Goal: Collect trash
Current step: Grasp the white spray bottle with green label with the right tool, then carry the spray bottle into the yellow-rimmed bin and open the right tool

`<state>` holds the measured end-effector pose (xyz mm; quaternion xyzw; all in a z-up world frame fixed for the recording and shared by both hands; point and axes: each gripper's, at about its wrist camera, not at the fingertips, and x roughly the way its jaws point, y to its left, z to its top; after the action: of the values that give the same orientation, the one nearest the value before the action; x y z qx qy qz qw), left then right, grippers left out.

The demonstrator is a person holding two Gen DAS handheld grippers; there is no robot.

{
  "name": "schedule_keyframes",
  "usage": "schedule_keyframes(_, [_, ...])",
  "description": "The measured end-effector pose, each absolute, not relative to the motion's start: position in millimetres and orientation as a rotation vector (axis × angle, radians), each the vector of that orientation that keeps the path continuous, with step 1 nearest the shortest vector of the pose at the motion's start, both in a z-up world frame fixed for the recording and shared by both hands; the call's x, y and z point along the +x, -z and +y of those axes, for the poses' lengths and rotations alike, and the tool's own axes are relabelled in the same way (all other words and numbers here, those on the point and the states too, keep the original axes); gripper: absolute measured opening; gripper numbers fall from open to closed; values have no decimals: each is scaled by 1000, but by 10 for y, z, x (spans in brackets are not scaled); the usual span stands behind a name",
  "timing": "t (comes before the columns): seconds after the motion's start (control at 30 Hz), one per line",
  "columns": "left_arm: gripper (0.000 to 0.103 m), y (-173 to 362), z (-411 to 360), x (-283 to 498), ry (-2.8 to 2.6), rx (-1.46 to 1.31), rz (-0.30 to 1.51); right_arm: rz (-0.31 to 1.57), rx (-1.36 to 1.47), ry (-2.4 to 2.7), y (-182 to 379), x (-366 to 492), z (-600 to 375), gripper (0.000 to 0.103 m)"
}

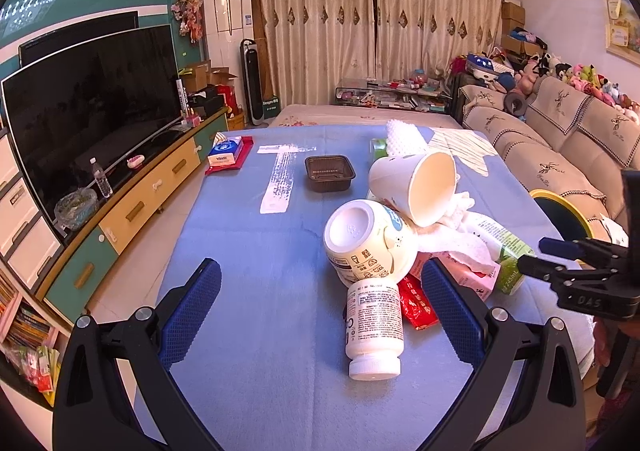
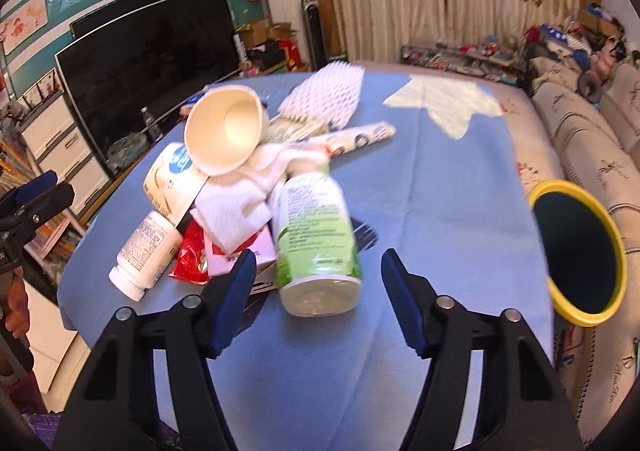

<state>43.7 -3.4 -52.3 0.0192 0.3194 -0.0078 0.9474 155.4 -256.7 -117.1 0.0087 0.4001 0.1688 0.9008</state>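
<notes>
A heap of trash lies on the blue tablecloth [image 1: 248, 251]: a white pill bottle [image 1: 374, 327], a cream tub [image 1: 360, 239], a tipped paper cup [image 1: 416, 187], crumpled tissue [image 1: 452, 243], a red wrapper [image 1: 416, 307], a pink carton [image 1: 468, 275] and a green-labelled bottle [image 2: 316, 235] on its side. My left gripper [image 1: 320, 271] is open, its fingers wide on either side of the pill bottle without touching it. My right gripper [image 2: 319, 257] straddles the green bottle's base with gaps on both sides. It also shows in the left wrist view as the right gripper [image 1: 534, 253].
A round bin with a yellow rim [image 2: 558, 183] stands off the table's right edge, by the sofa [image 1: 560, 131]. A brown plastic tray [image 1: 330, 173], a tissue pack [image 1: 226, 155] and white foam netting [image 1: 404, 139] lie farther back. A TV [image 1: 92, 99] lines the left wall.
</notes>
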Motion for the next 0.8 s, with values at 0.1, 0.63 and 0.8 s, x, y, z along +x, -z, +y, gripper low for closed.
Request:
schedule_keyframes(0.1, [99,566,-31,479,20,36,658,842,22,-352,1248,1627,-2551,56])
schedule_keyframes(0.63, [99,630,-80,557,36,38,666,829,78,-406,1251,1644,-2679,51])
schedule_keyframes(0.8, [99,620,-68,558,36,32,665,753,92,-400,974,1474,-2795,50])
